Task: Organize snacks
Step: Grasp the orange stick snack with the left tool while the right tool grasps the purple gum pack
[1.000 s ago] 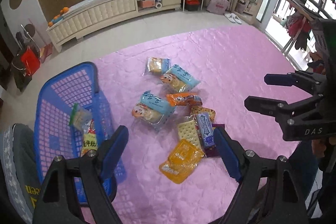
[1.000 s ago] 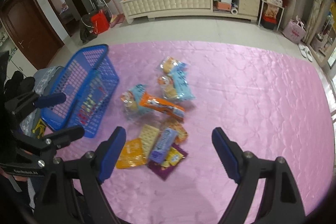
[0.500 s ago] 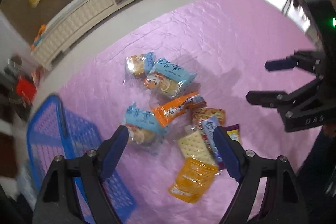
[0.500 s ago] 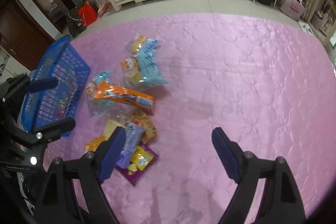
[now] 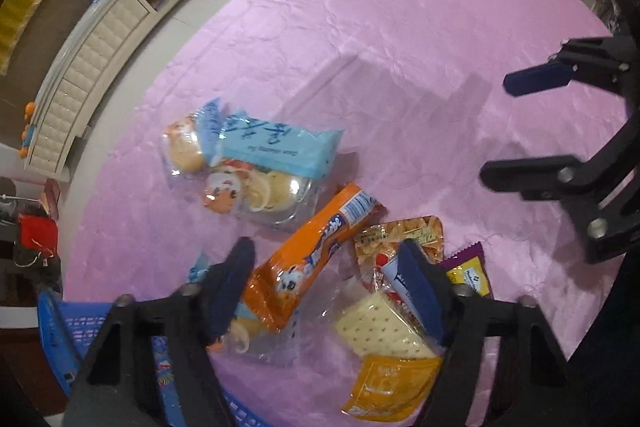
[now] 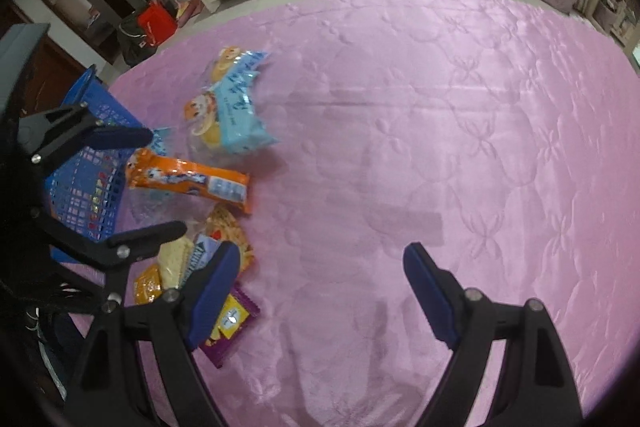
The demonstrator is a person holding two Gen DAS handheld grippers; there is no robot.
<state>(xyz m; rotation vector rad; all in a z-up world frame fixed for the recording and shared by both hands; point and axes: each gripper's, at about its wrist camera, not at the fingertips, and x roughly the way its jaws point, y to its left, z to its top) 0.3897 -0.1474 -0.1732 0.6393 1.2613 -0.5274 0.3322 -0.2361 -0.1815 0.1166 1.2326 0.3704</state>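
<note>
- Below me, a pink quilted cover spreads wide, creased and shiny.
- 2 light blue pastry packs lie on it, touching, one overlapping the other.
- An orange wrapper slants across the pile near them, partly over another clear-and-blue pack.
- A cracker pack, a yellow-orange sachet and a purple packet crowd together right beside it.
- The blue basket sits at the cover's edge, just beside the pile.

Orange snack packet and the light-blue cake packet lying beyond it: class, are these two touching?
Cannot tell. In the right wrist view the orange snack packet lies close below the light-blue cake packet; in the left wrist view their clear edges seem to meet, but neither contact nor gap is plain.
</note>
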